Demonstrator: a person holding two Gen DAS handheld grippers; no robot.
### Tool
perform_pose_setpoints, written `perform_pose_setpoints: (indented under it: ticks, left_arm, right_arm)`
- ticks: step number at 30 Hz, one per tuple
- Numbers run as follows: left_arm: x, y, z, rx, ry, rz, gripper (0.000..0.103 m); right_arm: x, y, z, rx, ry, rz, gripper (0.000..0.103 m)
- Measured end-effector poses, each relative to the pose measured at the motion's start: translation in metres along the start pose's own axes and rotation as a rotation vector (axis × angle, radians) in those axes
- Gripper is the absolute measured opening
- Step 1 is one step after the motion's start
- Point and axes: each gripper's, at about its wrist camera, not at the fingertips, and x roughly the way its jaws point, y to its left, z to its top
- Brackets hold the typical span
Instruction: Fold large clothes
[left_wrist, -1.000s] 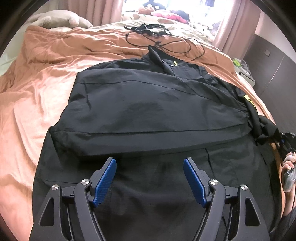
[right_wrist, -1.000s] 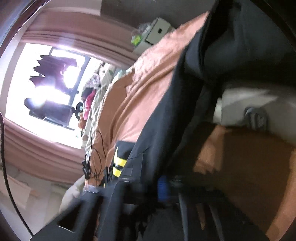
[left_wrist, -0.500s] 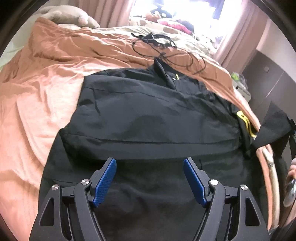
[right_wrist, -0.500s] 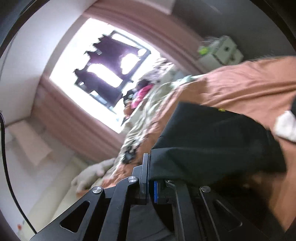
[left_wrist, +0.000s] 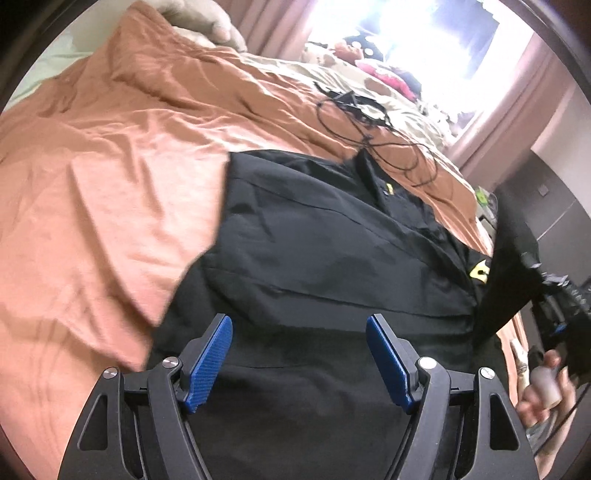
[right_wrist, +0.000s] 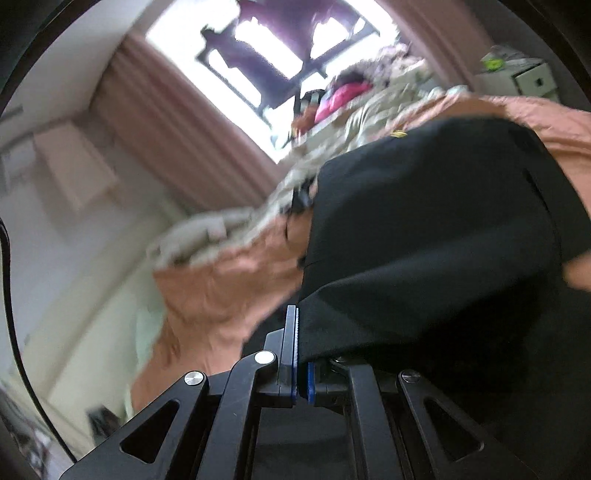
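Note:
A large black jacket (left_wrist: 325, 251) with yellow marks lies spread on the orange bedspread (left_wrist: 110, 177), one sleeve folded across its body. My left gripper (left_wrist: 299, 354) hovers open over the jacket's lower part, nothing between its blue pads. At the right edge of the left wrist view, the jacket's other sleeve (left_wrist: 509, 266) is lifted off the bed. My right gripper (right_wrist: 297, 332) is shut on that sleeve's black cloth (right_wrist: 424, 243), which drapes over its right finger. A hand (left_wrist: 543, 384) holds the right gripper's handle.
A tangle of black cable (left_wrist: 369, 125) lies on the bedspread beyond the jacket's collar. Soft toys (left_wrist: 376, 70) and patterned bedding sit by the bright window. A pale pillow (left_wrist: 199, 22) lies at the far left. A dark cabinet (left_wrist: 554, 206) stands to the right.
My right gripper has risen and rolled, carrying the sleeve end up off the bed's right side and over the jacket. The left gripper has drifted and tilted, still open.

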Motion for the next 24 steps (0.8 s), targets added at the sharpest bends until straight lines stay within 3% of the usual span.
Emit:
perform_pose_setpoints:
  ticks: [5, 6, 7, 9, 13, 19, 24]
  left_arm:
    - [-0.009, 0.024, 0.002, -0.032, -0.005, 0.034, 0.076]
    - [-0.010, 0.028, 0.002, -0.040, -0.006, 0.038, 0.076]
    - [-0.011, 0.031, 0.003, -0.049, -0.007, 0.040, 0.076]
    - [-0.013, 0.034, 0.003, -0.061, -0.008, 0.041, 0.076]
    - [-0.016, 0.026, 0.004, -0.059, -0.016, 0.029, 0.076]
    - [-0.011, -0.011, 0.002, -0.007, -0.019, -0.005, 0.076]
    - [-0.002, -0.053, -0.007, 0.048, -0.010, -0.040, 0.076]
  right_arm:
    - [0.058, 0.010, -0.038, -0.037, 0.199, -0.077, 0.008]
    - [0.066, 0.009, -0.045, -0.037, 0.244, -0.097, 0.022]
    - [0.073, 0.007, -0.051, -0.029, 0.291, -0.111, 0.054]
    - [0.073, 0.003, -0.061, -0.009, 0.325, -0.108, 0.078]
    - [0.047, -0.009, -0.058, 0.008, 0.309, -0.148, 0.079]
    - [-0.029, -0.039, -0.048, 0.137, 0.210, -0.205, 0.079]
    - [-0.052, -0.063, -0.046, 0.201, 0.153, -0.274, 0.078]
